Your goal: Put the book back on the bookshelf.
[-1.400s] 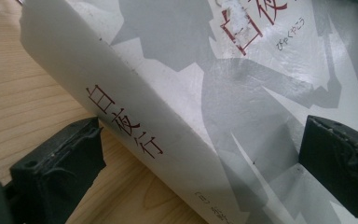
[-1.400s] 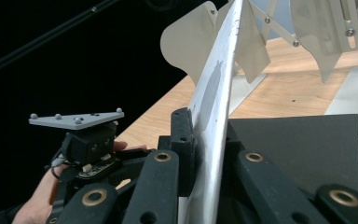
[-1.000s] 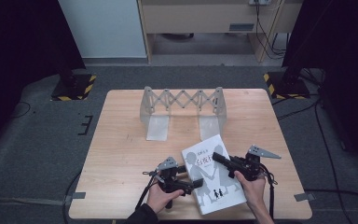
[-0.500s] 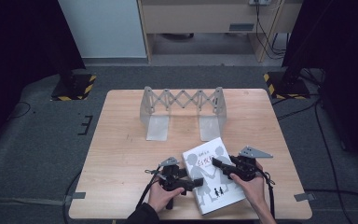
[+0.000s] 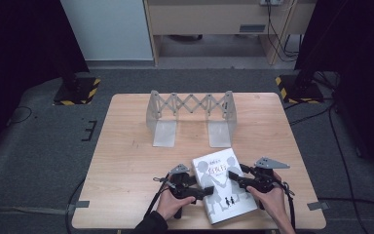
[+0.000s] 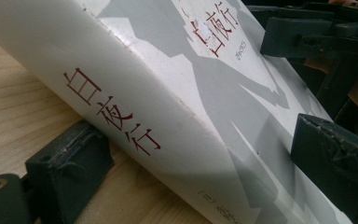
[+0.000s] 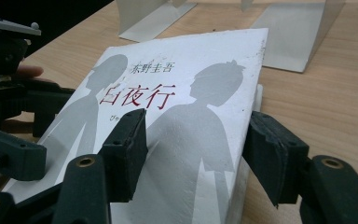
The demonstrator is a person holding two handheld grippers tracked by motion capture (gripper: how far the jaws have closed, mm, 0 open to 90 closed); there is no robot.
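A thick white book (image 5: 224,187) with grey silhouettes and red characters lies on the wooden table (image 5: 126,170) near its front edge. My left gripper (image 5: 205,191) is at the spine (image 6: 121,121). Its jaws stand wide around the book's thickness and have just been closing. One sits by the bottom edge and one over the cover, with no pad pressed flat. My right gripper (image 5: 234,178) is at the book's right edge. Its jaws have just been opening and stand open (image 7: 196,144). One hovers over the cover (image 7: 186,116) and one is beside the page edge.
A metal scissor-style book rack (image 5: 190,105) with two flat foot plates (image 7: 289,32) stands at the middle back of the table. Dark stands with yellow-black bases (image 5: 75,92) flank the table on the floor. Bare wood lies left of the book.
The right gripper's jaws have spread apart at the book's right edge, and that hand has sunk a little. The book sits slightly nearer the front. The left hand has stayed put.
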